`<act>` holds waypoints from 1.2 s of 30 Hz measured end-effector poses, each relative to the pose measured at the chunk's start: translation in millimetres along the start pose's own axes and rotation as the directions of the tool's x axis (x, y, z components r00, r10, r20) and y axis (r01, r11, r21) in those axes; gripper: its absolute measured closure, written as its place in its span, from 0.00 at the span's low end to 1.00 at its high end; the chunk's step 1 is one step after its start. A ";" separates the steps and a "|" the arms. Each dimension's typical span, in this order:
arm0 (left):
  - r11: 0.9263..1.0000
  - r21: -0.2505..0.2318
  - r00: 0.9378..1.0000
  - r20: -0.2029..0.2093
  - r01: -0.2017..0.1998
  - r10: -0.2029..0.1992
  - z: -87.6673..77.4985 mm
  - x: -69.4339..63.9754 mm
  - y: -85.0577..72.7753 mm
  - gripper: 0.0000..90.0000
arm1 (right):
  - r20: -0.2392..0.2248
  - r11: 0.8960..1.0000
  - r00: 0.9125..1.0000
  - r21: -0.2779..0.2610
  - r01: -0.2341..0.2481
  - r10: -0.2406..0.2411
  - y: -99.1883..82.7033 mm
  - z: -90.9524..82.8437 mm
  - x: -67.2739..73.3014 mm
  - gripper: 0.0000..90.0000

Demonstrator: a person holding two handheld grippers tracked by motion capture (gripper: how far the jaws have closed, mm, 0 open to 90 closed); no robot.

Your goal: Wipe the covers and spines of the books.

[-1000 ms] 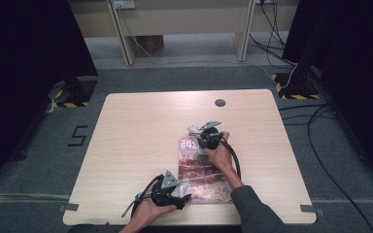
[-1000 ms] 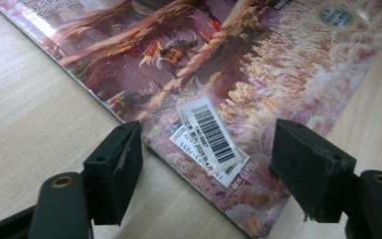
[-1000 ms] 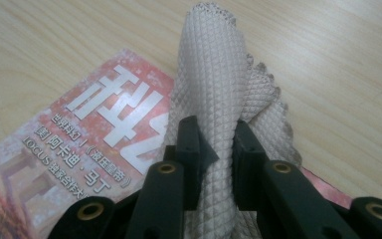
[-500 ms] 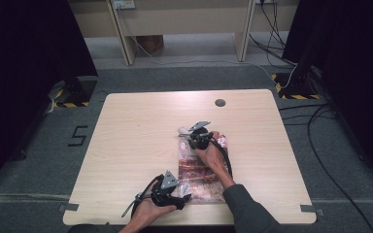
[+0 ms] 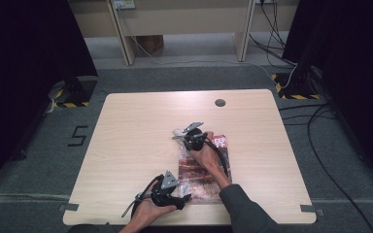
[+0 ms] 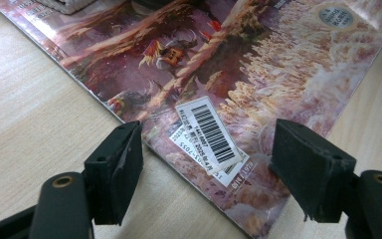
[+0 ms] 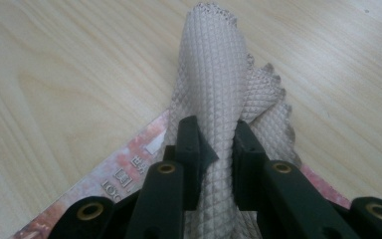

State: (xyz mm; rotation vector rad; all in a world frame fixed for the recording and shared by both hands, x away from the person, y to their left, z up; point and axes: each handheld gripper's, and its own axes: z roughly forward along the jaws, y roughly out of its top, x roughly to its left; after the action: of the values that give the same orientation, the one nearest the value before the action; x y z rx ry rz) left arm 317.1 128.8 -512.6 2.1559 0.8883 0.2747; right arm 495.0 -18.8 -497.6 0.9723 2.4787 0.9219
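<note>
A glossy magazine [image 5: 196, 171] with a reddish cover lies flat on the wooden table [image 5: 126, 136]. My left gripper [image 5: 186, 196] rests at its near left corner. Seen in the left gripper view, the left gripper [image 6: 209, 164] is open, its jaws straddling the barcode label [image 6: 209, 132] on the magazine [image 6: 278, 74] without pinching it. My right gripper [image 5: 183, 136] is at the magazine's far left corner, shut on a white diamond-textured cloth [image 5: 177, 132]. The right gripper view has that gripper [image 7: 216, 149] pinching the cloth [image 7: 214, 74], which stands up in a fold over the magazine's corner [image 7: 129, 174].
A dark round grommet [image 5: 220, 103] sits near the table's far edge. Cables [image 5: 320, 121] trail over the floor on the right, and desk legs [image 5: 126, 39] stand beyond the table. Bare wood stretches left of the magazine.
My right gripper has slid left across the magazine's far end, dragging the cloth to the far left corner. The left gripper has stayed put.
</note>
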 end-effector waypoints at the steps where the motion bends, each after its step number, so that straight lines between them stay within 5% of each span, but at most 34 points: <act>1: 1.000 0.000 1.000 0.000 0.002 -0.002 0.0 0.0 -0.1 0.31 | 0.010 1.000 1.000 -0.008 -0.005 0.005 -0.1 1.2 -1.4 0.87; 6: 1.000 0.002 1.000 0.003 0.001 -0.001 -0.1 0.2 0.0 0.31 | 0.047 1.000 0.999 0.002 0.011 -0.011 3.4 3.3 1.1 0.87; 16: 1.000 0.001 1.000 0.000 0.000 0.000 -0.2 -0.1 -0.1 0.31 | -0.055 0.999 0.998 -0.008 0.033 -0.033 -3.2 -3.2 16.7 0.87; 26: 1.000 0.004 1.000 0.005 0.005 -0.005 -0.2 0.8 -0.3 0.30 | -0.043 1.000 0.999 -0.027 -0.005 0.004 -11.4 -7.1 8.1 0.87; 33: 1.000 0.003 1.000 0.003 0.005 -0.005 -0.1 0.6 -0.2 0.30 | -0.060 0.998 0.997 -0.043 0.038 -0.041 -18.0 -12.4 15.1 0.87; 36: 1.000 0.001 1.000 0.001 0.005 -0.005 -0.3 0.3 -0.5 0.30 | -0.064 0.999 0.998 -0.048 0.018 -0.021 -20.3 -13.3 13.0 0.86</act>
State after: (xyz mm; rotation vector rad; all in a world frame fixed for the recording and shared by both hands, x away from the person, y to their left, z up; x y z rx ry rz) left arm 316.9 129.4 -512.8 2.1546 0.8936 0.2704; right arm 469.1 -27.1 -502.2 0.9150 2.5021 1.0161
